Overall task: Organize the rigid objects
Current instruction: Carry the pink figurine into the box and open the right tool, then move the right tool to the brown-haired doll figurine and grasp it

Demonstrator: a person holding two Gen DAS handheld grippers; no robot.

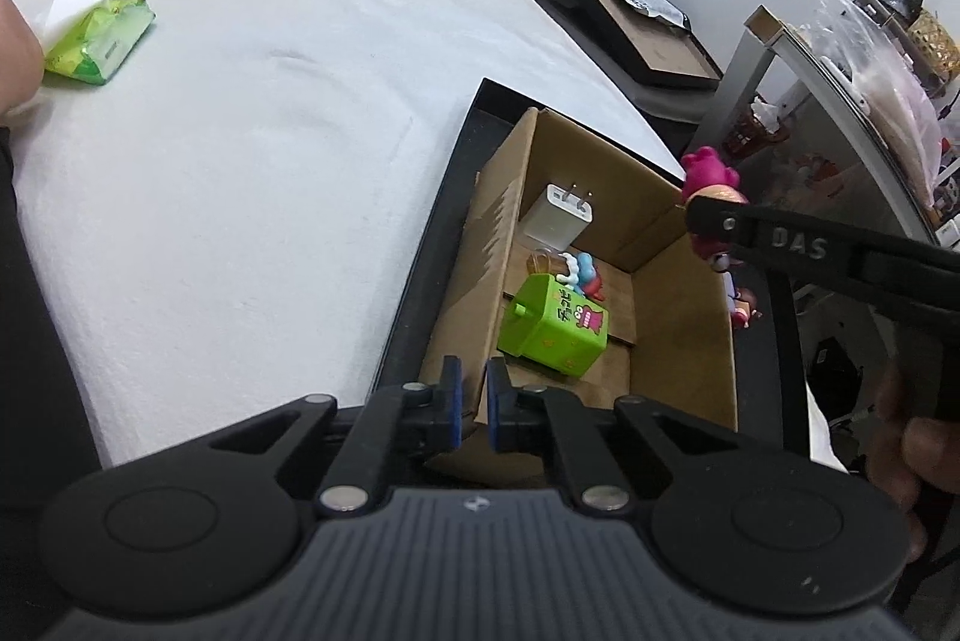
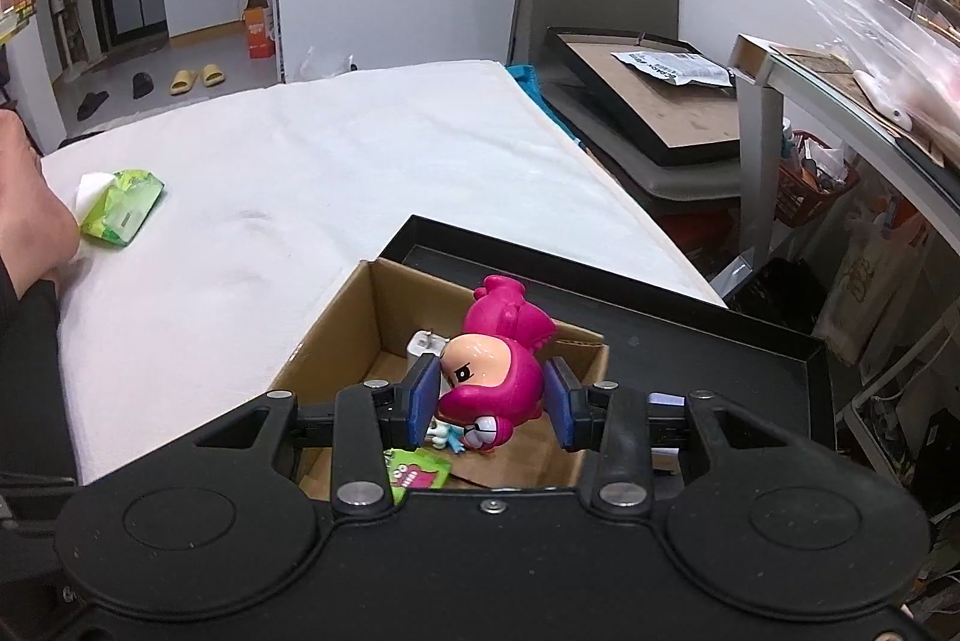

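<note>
The pink figure [image 2: 492, 377] is a glossy plastic toy, clamped head down between the blue pads of the right gripper [image 2: 491, 410], above the cardboard box [image 2: 336, 317]. Its lower part is hidden behind the gripper body. In the box lie a white charger [image 1: 555, 218], a green toy cube [image 1: 555, 332] and a small blue-red figure [image 1: 582, 272] (hard to make out, perhaps a cartoon animal). The left gripper [image 1: 473, 404] is closed and empty at the near box wall. The box stands in a black tray [image 2: 720, 329] at the edge of the white cloth [image 1: 240, 161], which has much free room.
</note>
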